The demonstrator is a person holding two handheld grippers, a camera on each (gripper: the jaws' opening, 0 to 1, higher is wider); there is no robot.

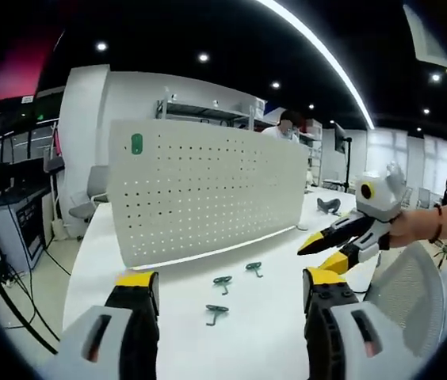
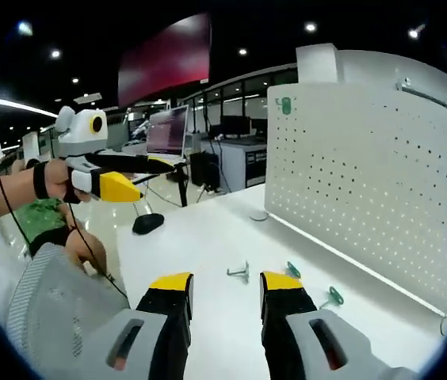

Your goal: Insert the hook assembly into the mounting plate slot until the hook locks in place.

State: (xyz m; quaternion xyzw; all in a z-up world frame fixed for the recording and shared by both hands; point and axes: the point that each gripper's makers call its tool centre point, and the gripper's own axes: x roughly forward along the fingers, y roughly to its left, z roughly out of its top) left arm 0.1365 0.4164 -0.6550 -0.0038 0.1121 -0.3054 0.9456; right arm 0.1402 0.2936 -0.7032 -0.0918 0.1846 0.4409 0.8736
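Table (image 1: pixel 89 261): white top, extended forward beyond the fingertips in both views.
Computer mouse (image 2: pixel 148 222): dark, lay on the table ahead and to the left of the fingertips in the right gripper view.
Monitors (image 2: pixel 167 131): stood lit on desks far beyond the fingertips, upper centre.
Mesh chair back (image 2: pixel 57 309): grey, rose just left of the fingers.
Ceiling light strip (image 1: pixel 319 51): ran overhead, well above the fingertips.
Shelving rack (image 1: pixel 208 111): stood far behind.
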